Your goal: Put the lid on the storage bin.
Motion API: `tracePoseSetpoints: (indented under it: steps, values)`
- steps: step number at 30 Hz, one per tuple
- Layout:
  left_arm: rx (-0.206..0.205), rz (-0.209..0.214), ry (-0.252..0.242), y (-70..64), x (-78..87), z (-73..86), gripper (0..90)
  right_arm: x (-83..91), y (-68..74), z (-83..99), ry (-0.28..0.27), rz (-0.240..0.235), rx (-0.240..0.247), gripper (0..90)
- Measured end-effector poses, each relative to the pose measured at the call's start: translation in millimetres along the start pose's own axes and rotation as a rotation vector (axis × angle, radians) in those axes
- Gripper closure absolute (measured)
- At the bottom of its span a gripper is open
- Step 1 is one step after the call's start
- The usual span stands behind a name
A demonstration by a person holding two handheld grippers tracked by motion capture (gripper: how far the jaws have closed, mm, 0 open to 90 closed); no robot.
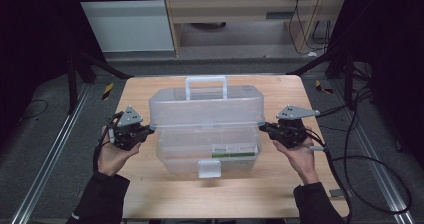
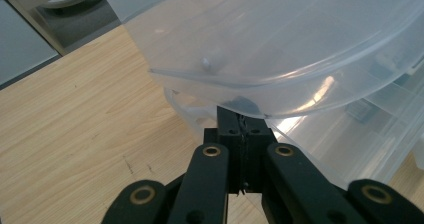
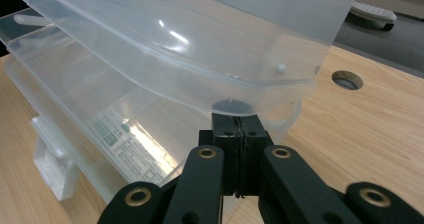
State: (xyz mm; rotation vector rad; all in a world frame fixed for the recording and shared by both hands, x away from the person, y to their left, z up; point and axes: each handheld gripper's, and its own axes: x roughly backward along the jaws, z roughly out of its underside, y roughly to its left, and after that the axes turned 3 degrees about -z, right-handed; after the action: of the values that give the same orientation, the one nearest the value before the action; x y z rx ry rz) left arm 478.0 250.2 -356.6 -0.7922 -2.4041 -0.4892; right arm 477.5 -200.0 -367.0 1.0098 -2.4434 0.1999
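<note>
The clear box [image 1: 207,134] with its raised lid [image 1: 206,106] blocked the table's [image 1: 250,191] middle. You had bare wood open in front, and narrow strips along both sides.

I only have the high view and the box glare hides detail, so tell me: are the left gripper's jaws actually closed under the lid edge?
Observer: Yes. In the left gripper view the left gripper has its jaws pressed together, their tips tucked beneath the rim of the lid.
Operator: And the other side?
Observer: The same. The right gripper is shut, with its tips under the lid rim there.
Operator: Is the lid off the base?
Observer: It is raised. The right gripper view shows a gap between the lid and the box base.
Operator: Anything on the table nearby?
Observer: A round cable hole in the tabletop, beyond the box corner.
</note>
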Motion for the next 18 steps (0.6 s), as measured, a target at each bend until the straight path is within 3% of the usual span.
tracePoseSetpoints:
  steps: [18]
  values:
    - [-0.034,-0.002,0.056,-6.1,-2.8,11.7,89.3,4.9,3.6,18.1,0.030,0.042,0.019,89.8]
